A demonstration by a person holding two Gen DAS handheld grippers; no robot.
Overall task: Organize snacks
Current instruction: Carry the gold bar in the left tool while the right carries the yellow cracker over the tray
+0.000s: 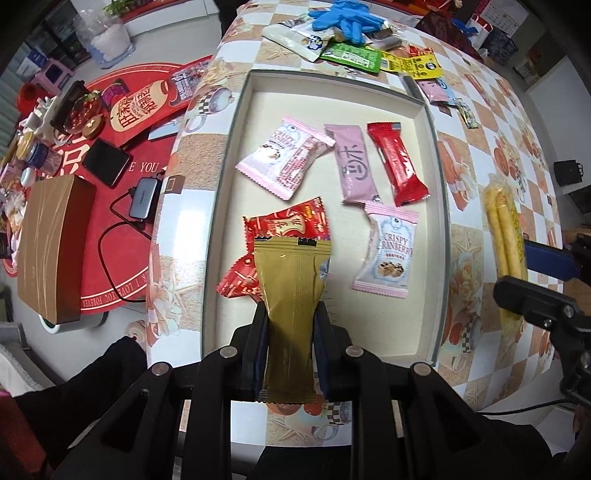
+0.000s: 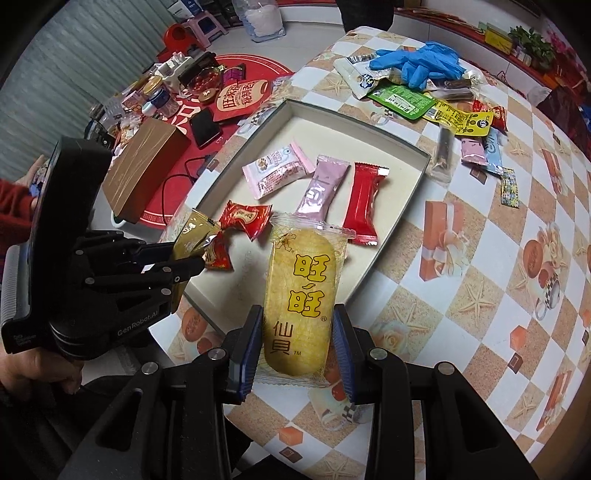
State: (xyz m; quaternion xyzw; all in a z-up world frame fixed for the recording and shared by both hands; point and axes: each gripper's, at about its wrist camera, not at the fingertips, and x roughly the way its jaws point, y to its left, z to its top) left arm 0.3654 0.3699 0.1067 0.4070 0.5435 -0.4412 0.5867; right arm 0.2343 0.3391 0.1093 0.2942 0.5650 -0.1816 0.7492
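My left gripper (image 1: 291,312) is shut on a gold packet (image 1: 291,273), which hangs over the near left part of the shallow white box (image 1: 229,155), above two red candy packets (image 1: 284,221). The box also holds two pink cranberry packets (image 1: 284,162), a pink bar (image 1: 352,166) and a red bar (image 1: 399,162). My right gripper (image 2: 297,314) is shut on a yellow rice-cracker packet (image 2: 301,288), near the box's (image 2: 421,173) near right rim. In the right wrist view the left gripper (image 2: 184,266) shows at the left with the gold packet (image 2: 192,232).
Several loose snacks (image 1: 351,55) and a blue glove (image 1: 347,16) lie on the checkered tablecloth (image 1: 480,129) beyond the box. Left of the table, a red mat (image 1: 122,206) carries a brown box (image 1: 51,243), a phone, a cabled charger and jars. A hand (image 2: 37,369) holds the left gripper.
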